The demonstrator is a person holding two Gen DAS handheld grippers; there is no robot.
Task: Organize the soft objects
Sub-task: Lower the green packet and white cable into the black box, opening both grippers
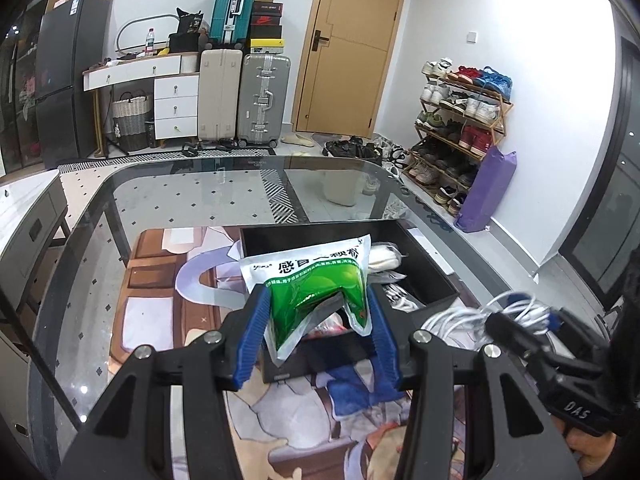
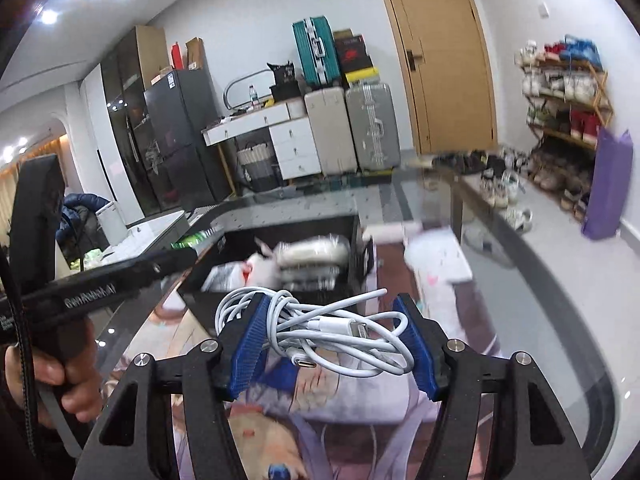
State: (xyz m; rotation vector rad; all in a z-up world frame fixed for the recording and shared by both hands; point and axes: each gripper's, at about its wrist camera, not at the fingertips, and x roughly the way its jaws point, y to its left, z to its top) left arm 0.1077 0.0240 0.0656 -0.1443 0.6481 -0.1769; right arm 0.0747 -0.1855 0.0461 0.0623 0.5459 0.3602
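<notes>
Your left tool (image 1: 318,320) is clamping a green-and-white sachet (image 1: 316,284) between its blue pads, holding it above the near edge of the black box (image 1: 432,268) on the glass table (image 1: 168,200). Your right tool (image 2: 334,340) is gripping a coiled white cable (image 2: 320,324), its loops spilling past both pads, in front of that box. The box is holding whitish wrapped packets (image 2: 312,252). The right view is showing your hand (image 2: 76,384) on the left tool's handle; the left view is showing the cable bundle from the side.
</notes>
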